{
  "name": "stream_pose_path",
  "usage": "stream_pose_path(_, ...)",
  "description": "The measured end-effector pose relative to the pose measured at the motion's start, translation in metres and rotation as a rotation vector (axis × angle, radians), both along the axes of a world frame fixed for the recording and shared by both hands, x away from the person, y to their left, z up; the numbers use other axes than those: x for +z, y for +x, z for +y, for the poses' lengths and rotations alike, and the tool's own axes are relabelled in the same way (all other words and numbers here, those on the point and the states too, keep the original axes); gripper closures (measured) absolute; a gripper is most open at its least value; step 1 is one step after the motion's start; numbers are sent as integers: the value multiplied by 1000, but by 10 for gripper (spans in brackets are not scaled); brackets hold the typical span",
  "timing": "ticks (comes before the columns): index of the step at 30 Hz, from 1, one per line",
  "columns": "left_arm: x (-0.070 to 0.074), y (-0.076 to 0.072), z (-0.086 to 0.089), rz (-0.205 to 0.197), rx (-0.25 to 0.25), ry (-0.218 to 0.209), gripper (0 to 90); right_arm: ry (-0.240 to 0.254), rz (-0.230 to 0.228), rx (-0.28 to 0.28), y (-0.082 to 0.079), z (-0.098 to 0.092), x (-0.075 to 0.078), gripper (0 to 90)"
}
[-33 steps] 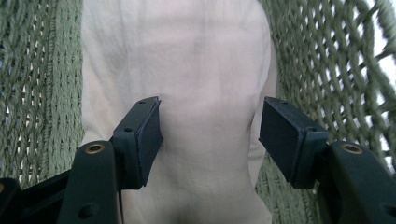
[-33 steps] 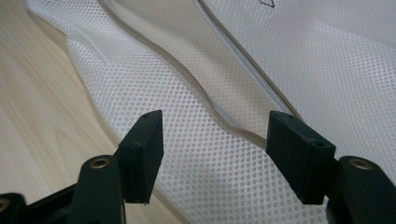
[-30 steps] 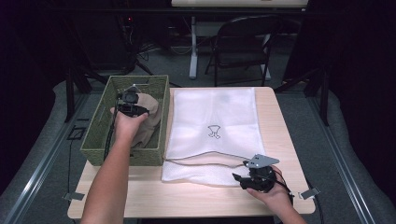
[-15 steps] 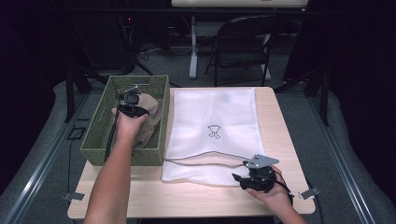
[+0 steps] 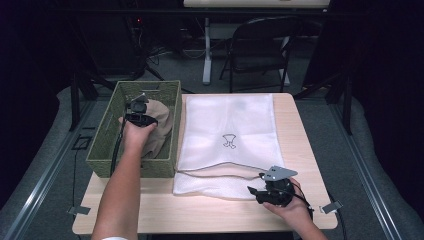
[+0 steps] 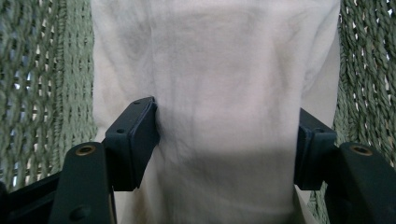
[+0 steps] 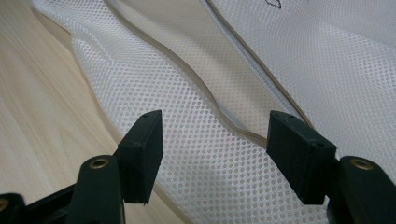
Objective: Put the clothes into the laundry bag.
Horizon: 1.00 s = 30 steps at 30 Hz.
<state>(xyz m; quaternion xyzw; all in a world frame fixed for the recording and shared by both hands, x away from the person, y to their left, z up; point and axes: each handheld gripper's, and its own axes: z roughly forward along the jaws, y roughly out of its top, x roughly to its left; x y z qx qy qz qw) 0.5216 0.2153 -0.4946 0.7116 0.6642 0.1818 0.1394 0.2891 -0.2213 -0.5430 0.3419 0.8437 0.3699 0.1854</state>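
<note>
A green woven basket stands on the left of the table and holds a beige cloth. My left gripper is down inside the basket, on top of that cloth. In the left gripper view the jaws of the left gripper stand wide apart with a fold of the beige cloth between them. A white mesh bag with a small black logo lies flat in the middle of the table. My right gripper rests open at the bag's near right corner, over the mesh bag and its zipper edge.
The wooden table has bare strips to the right of the bag and along the front. Basket wall closes in on both sides of the left gripper. A black folding chair stands behind the table.
</note>
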Motion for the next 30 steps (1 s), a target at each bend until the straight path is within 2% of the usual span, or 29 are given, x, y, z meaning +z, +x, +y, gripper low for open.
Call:
stream_pose_path(6,-3,3,4,18,15,-21,327,4,-3,-2,0,0,0,358)
stream_pose_path(18,-11,7,13,45,46,-100,278,6,-5,-8,-1,-2,1,357)
stream_pose_path(30,-18,11,9,79,31,-67,265,7,-7,-10,-1,-2,1,357)
